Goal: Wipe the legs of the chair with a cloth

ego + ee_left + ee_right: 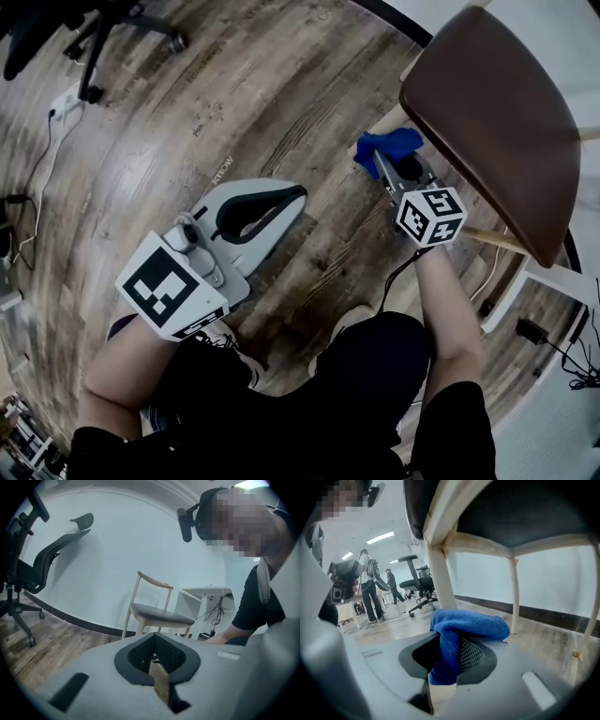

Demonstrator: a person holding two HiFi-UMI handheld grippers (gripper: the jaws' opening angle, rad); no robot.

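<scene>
The wooden chair with a dark brown seat (497,112) stands at the upper right of the head view. My right gripper (382,167) is shut on a blue cloth (386,148), which it holds just under the seat's front edge. In the right gripper view the bunched cloth (466,625) sits right in front of a pale wooden chair leg (440,573); whether they touch I cannot tell. My left gripper (298,195) hangs low at the left, shut with nothing in it, well away from the chair. The left gripper view shows the whole chair (159,613) across the room.
A black office chair (103,28) stands at the top left, with cables (37,169) on the wood floor beside it. A white desk (206,597) stands behind the wooden chair. More cables (572,361) lie at the right edge. People (370,583) stand far off.
</scene>
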